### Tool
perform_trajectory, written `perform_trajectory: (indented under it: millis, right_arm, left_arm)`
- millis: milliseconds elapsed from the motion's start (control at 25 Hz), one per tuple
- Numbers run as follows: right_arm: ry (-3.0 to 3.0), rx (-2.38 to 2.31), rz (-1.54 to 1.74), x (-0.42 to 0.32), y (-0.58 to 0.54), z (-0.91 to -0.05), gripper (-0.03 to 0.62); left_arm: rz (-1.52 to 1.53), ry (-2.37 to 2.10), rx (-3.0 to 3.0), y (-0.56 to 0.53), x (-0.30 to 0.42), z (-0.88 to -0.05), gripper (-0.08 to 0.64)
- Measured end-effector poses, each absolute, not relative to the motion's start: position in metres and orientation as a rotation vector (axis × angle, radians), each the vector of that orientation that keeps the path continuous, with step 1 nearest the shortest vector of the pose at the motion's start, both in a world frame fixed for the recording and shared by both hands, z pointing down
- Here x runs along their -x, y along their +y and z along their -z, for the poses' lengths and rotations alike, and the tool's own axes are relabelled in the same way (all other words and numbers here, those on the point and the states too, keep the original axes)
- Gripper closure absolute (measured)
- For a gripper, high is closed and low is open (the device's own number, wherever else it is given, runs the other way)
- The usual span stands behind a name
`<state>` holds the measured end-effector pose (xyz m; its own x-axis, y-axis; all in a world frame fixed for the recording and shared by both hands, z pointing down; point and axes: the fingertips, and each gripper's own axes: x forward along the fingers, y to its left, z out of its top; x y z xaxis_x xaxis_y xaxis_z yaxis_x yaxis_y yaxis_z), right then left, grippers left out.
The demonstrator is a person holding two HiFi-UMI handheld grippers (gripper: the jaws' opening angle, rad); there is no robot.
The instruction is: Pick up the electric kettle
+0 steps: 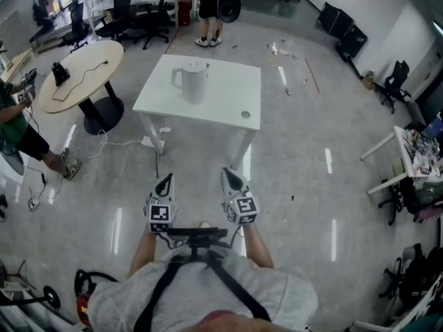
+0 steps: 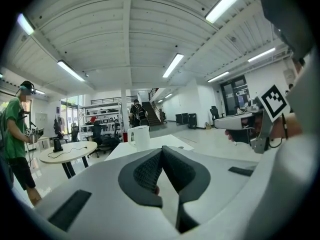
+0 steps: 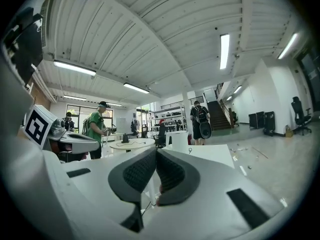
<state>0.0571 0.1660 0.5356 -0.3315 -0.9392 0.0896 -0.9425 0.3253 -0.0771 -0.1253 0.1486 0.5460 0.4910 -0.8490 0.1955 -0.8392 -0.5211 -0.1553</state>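
At the left edge of the head view, a person in a green top (image 1: 12, 126) stands on the grey floor (image 1: 311, 185). In the upper left, note the round wooden table (image 1: 83, 75); a black object (image 1: 60, 72) with a trailing cable rests on it. Dark office chairs (image 1: 135, 12) stand behind it, along the top of the frame.

The left gripper (image 1: 165, 180) sits in the lower centre, just left of the midline, with its marker cube towards you. In the left gripper view its dark pads meet along one line. The jaws are fully together with nothing between them.

The electric kettle (image 1: 192, 81) is in the upper centre of the head view. It is white, stands upright with its handle to the left, and rests on the left half of the white square table (image 1: 228, 92). It is well apart from both grippers, with open floor between. In each gripper view the kettle appears small, just above the jaw tips.

A second person (image 1: 211, 9) stands beyond the table, at the top centre.

The right gripper (image 1: 231, 177) lies just right of the midline, level with the left one and near it without touching. In the right gripper view its pads also meet, so the jaws are closed and hold nothing.

A small round disc (image 1: 245, 115) lies near the table's right front corner. Scattered debris (image 1: 280, 48) marks the floor in the upper right. A black chair (image 1: 396, 80) and a cluttered desk (image 1: 415, 151) occupy the right edge.
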Motion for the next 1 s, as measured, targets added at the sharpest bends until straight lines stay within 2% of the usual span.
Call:
perform_trajectory:
  millis: [1000]
  right_arm:
    - [-2.564,-1.716,-0.197,-0.084,0.049,-0.539,0.581]
  left_arm:
    - [0.377,1.627,2.614,0.033,0.094,-0.54,0.554]
